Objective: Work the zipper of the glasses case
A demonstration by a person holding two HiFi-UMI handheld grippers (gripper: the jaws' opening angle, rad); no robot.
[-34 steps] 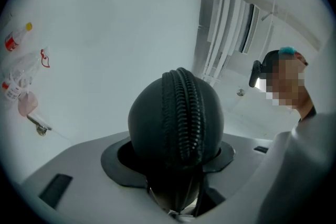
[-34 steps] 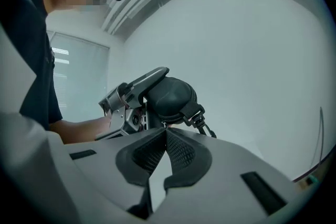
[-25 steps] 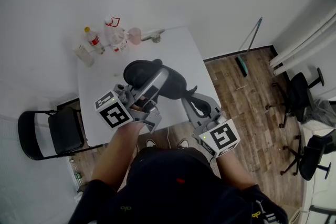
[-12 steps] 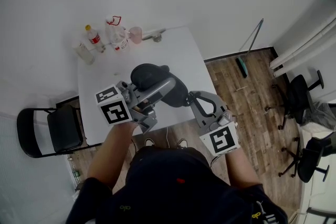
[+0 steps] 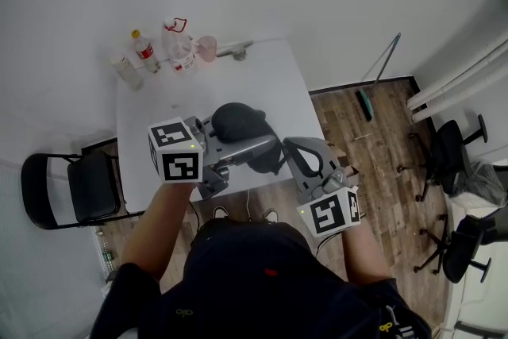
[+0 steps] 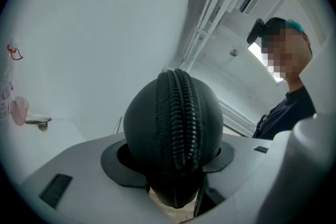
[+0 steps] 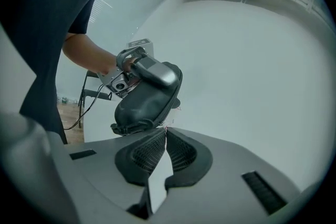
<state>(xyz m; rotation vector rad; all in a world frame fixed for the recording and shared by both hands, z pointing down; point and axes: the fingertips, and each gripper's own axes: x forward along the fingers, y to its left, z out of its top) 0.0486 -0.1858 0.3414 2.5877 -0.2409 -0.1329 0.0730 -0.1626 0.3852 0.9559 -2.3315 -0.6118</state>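
The black zippered glasses case (image 5: 240, 125) hangs above the table's front edge with my left gripper (image 5: 251, 144) shut on it. In the left gripper view the case (image 6: 176, 123) sits end-on between the pads, its zipper teeth running up the middle. My right gripper (image 5: 286, 146) meets the case's right end. In the right gripper view its jaws (image 7: 165, 131) are shut, with the tips at the zipper edge of the case (image 7: 144, 102) on a thin sliver, the zipper pull. The left gripper (image 7: 149, 72) clasps the case from behind.
A white table (image 5: 159, 103) carries two bottles (image 5: 143, 52), (image 5: 179, 46) and a pink cup (image 5: 206, 48) at its far edge. A black folding chair (image 5: 75, 186) stands left, office chairs (image 5: 448, 147) and a broom (image 5: 378, 74) right. A person (image 6: 289, 107) is in the left gripper view.
My left gripper has come down and turned, swinging the case lower and closer to the right gripper. The right gripper has rolled in place with its tips still at the case.
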